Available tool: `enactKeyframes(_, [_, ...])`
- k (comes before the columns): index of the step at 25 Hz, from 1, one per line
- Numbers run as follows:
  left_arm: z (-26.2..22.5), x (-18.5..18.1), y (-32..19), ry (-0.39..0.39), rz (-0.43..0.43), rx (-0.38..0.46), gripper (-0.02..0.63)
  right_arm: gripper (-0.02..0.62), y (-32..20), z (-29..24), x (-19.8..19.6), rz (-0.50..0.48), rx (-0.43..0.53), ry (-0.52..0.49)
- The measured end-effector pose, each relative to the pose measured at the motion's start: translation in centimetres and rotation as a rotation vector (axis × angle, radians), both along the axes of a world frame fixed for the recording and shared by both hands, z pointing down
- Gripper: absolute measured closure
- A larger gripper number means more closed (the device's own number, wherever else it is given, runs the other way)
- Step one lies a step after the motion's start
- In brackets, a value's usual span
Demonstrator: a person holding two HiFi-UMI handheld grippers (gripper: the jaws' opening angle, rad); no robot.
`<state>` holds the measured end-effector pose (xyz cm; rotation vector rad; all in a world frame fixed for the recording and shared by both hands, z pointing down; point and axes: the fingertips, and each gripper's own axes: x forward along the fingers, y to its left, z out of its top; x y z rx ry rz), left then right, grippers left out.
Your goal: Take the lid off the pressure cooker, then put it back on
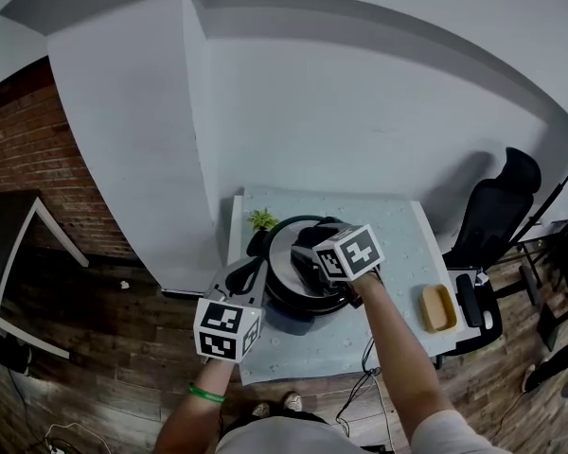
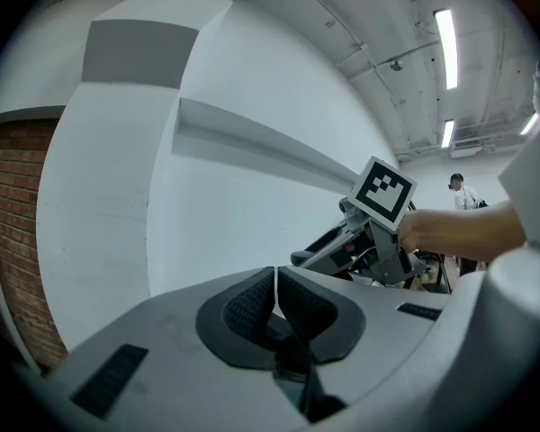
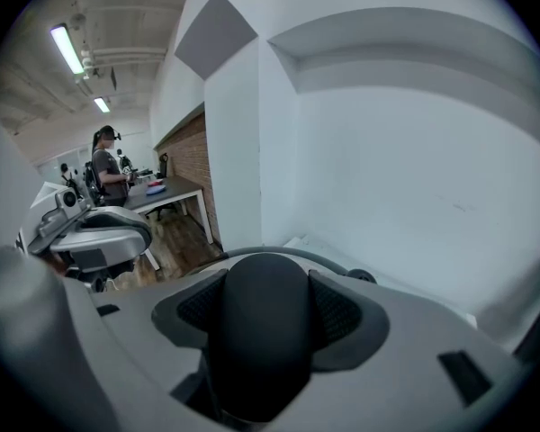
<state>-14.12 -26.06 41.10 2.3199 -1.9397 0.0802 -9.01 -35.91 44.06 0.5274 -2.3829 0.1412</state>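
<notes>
Pale table (image 1: 398, 253) against white wall (image 1: 360, 112); wood floor (image 1: 104, 329), brick wall (image 1: 28, 159) left, black chair (image 1: 492, 216) right. Pressure cooker (image 1: 293, 303) mid-table, lid (image 1: 286, 265) on it. Right gripper (image 3: 261, 268) clamped on lid's black handle (image 3: 261, 331). Left gripper (image 2: 275, 300) pinched together, empty, beside cooker's left.

Your table (image 1: 402, 253) is a pale, dotted top pushed up against the white wall (image 1: 360, 112), and it stands on the wooden floor (image 1: 114, 339). The pressure cooker (image 1: 293, 312) sits near its middle, a little towards your left, with the grey lid (image 1: 284, 265) over it. A small green plant (image 1: 261, 219) stands at the far left corner, just behind the cooker, and a shallow tan tray (image 1: 437, 307) lies well apart from both, near the right edge.
</notes>
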Motion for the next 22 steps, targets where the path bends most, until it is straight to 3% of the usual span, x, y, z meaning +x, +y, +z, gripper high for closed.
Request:
enactKeyframes(13, [-0.3,-0.2,-1.6,-0.001,-0.051,0.003,0.584,0.321,1.5,0.3,-0.5,-0.381,-0.015,0.006])
enactKeyframes(22, [-0.3,0.6,-2.6,-0.006,-0.06,0.003,0.584,0.318,1.7,0.3,-0.7,-0.392,-0.013,0.006])
